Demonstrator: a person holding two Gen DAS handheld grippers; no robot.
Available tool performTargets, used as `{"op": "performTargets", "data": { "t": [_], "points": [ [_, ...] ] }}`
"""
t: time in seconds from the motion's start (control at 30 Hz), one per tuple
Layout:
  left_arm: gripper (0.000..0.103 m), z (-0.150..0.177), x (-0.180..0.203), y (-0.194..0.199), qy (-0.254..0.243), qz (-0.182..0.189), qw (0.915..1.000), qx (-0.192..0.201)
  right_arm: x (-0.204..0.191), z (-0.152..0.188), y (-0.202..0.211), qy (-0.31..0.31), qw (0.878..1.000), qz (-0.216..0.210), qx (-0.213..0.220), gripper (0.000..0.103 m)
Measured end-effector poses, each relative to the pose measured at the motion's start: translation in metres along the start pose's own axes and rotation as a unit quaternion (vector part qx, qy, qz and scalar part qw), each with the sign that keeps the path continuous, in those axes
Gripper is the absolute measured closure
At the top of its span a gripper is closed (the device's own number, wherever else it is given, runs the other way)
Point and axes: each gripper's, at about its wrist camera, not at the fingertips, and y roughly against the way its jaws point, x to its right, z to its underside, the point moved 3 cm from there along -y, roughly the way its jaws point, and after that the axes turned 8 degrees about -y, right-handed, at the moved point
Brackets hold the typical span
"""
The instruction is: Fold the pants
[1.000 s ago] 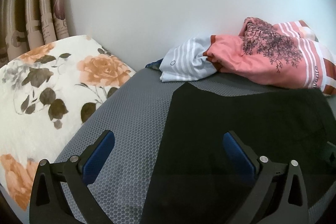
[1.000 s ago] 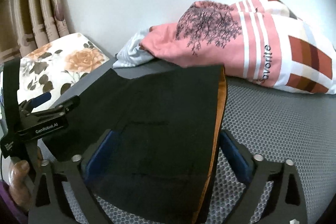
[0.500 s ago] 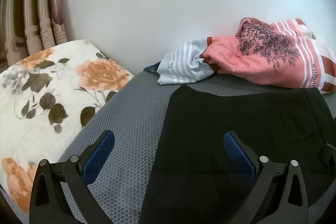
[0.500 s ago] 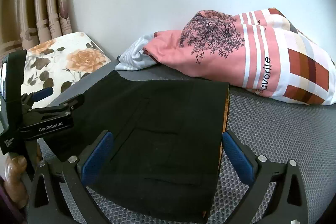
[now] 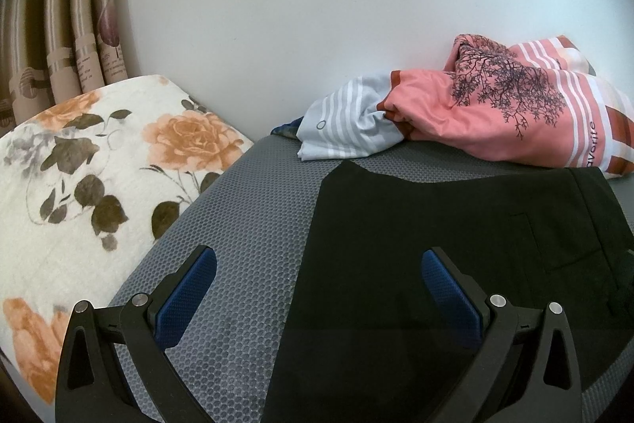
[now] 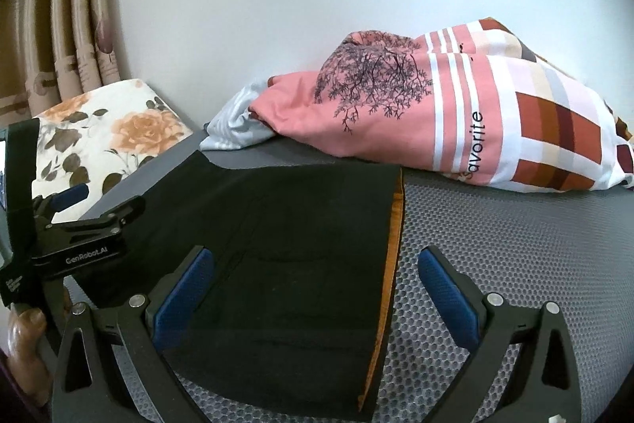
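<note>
Black pants (image 5: 436, 244) (image 6: 285, 256) lie folded flat on the grey mesh mat (image 5: 245, 224) (image 6: 515, 244), an orange lining strip showing along their right edge in the right wrist view. My left gripper (image 5: 317, 276) hangs open over the pants' left edge, nothing between its blue pads. My right gripper (image 6: 313, 276) is open too, straddling the pants' right edge without holding it. The left gripper also appears at the far left of the right wrist view, held by a hand (image 6: 23, 335).
A pink patterned quilt (image 5: 507, 121) (image 6: 455, 121) is bunched against the white wall behind the pants. A floral pillow (image 5: 91, 177) (image 6: 111, 137) lies at the left, with curtains (image 5: 59, 38) behind it.
The pants have settled from a raised, draped state to lying flat on the mat. Both grippers have drawn back slightly and stay open.
</note>
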Motion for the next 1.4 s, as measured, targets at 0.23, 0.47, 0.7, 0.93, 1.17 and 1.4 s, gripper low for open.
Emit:
{"op": "performTargets", "data": {
  "t": [0.23, 0.47, 0.7, 0.93, 1.17, 1.4],
  "points": [
    [0.000, -0.001, 0.001, 0.001, -0.002, -0.002, 1.0000, 0.004, -0.004, 0.001, 0.001, 0.007, 1.000, 0.002, 0.000, 0.000],
    [0.000, -0.001, 0.003, 0.005, -0.008, -0.012, 0.9998, 0.010, -0.003, 0.002, -0.003, 0.007, 1.000, 0.006, -0.011, 0.000],
    [0.000, 0.000, 0.007, 0.017, -0.023, -0.029, 0.9991, 0.021, -0.001, 0.005, 0.013, -0.006, 1.000, 0.000, -0.012, 0.000],
    [0.000, -0.001, 0.014, 0.057, -0.024, -0.022, 0.9990, 0.030, -0.011, 0.005, 0.051, 0.009, 1.000, -0.015, -0.002, 0.000],
    [0.000, -0.016, 0.013, 0.125, 0.012, 0.001, 0.9987, 0.049, -0.011, -0.010, 0.100, 0.002, 0.999, -0.028, 0.021, 0.000],
    [0.000, -0.031, -0.002, 0.197, 0.058, -0.024, 0.9931, 0.099, -0.011, -0.021, 0.149, 0.002, 0.998, -0.039, 0.042, 0.000]
  ]
}}
